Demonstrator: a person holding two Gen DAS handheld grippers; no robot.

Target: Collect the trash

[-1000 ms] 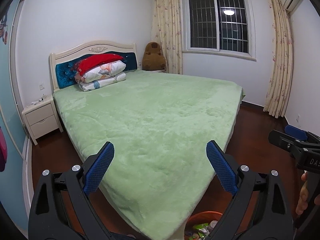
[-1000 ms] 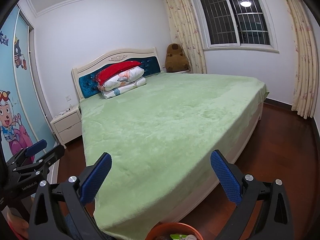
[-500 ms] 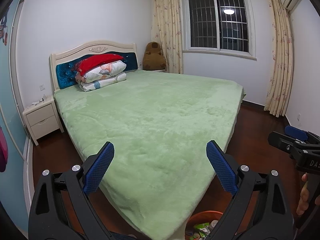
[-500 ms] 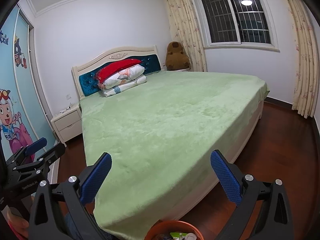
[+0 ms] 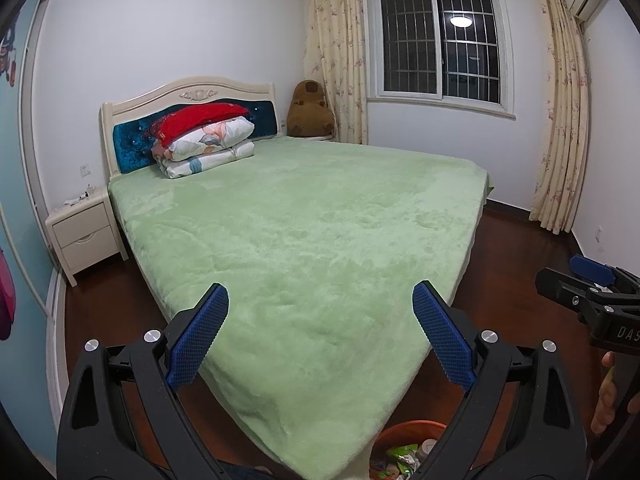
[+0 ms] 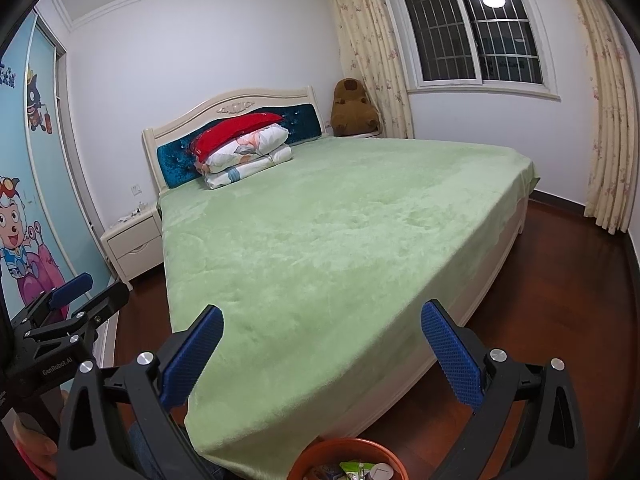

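Observation:
An orange trash bin (image 6: 344, 458) holding wrappers stands on the floor at the foot corner of the bed; it also shows in the left wrist view (image 5: 404, 446). My left gripper (image 5: 321, 334) is open and empty, held above the bed corner. My right gripper (image 6: 322, 354) is open and empty, also above that corner. Each gripper shows at the edge of the other's view: the right one (image 5: 592, 292) and the left one (image 6: 76, 308). No loose trash shows on the bed.
A large bed with a green blanket (image 5: 304, 220) fills the room. Folded quilts and a red pillow (image 5: 204, 136) lie at the headboard. A white nightstand (image 5: 84, 232) stands left of the bed. A brown plush toy (image 5: 310, 110) sits by the curtains. Dark wood floor (image 6: 560, 280) runs along the bed.
Both grippers stay open. The views shift slightly; the bin shows a little more in both views.

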